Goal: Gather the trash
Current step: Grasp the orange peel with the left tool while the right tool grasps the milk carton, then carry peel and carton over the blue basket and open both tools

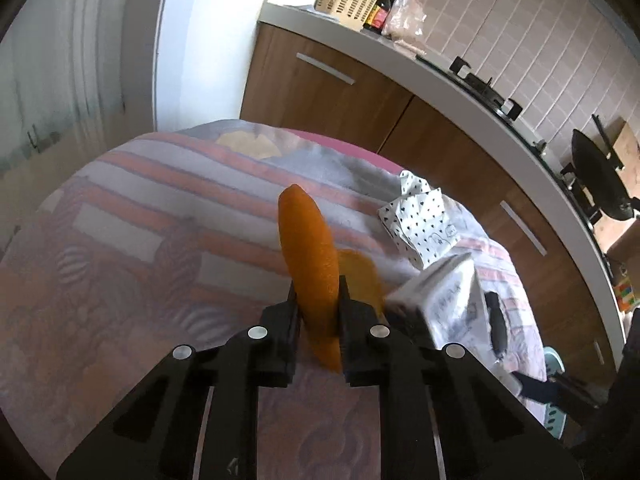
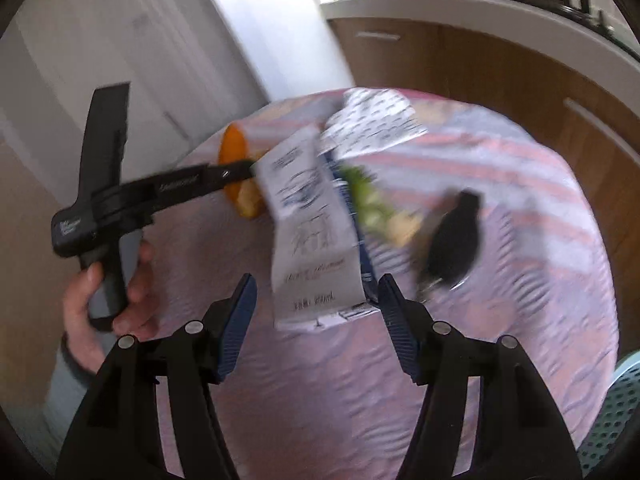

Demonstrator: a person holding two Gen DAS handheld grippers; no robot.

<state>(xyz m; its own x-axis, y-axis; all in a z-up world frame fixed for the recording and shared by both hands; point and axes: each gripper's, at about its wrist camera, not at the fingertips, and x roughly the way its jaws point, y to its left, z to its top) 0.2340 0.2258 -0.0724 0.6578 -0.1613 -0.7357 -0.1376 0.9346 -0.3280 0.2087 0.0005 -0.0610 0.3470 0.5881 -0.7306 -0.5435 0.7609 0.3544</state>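
My left gripper (image 1: pixel 318 300) is shut on a curved piece of orange peel (image 1: pixel 308 248), which stands up between its pads above the striped tablecloth (image 1: pixel 160 200). The right wrist view shows that same left gripper (image 2: pixel 244 170) with the peel (image 2: pixel 234 148), held by a person's hand (image 2: pixel 84 300). A white milk carton (image 2: pixel 312 232) lies on its side. My right gripper (image 2: pixel 316 284) is open, its blue pads on either side of the carton's near end, with a gap on the left. Green vegetable scraps (image 2: pixel 368 200) lie beside the carton.
A crumpled dotted paper wrapper (image 1: pixel 420 220) lies behind the carton (image 1: pixel 440 292). A small black object (image 2: pixel 452 236) rests on the cloth to the right. Wooden cabinets under a white counter (image 1: pixel 400 52) run behind the table. A pale green perforated seat (image 2: pixel 616 412) stands at the lower right.
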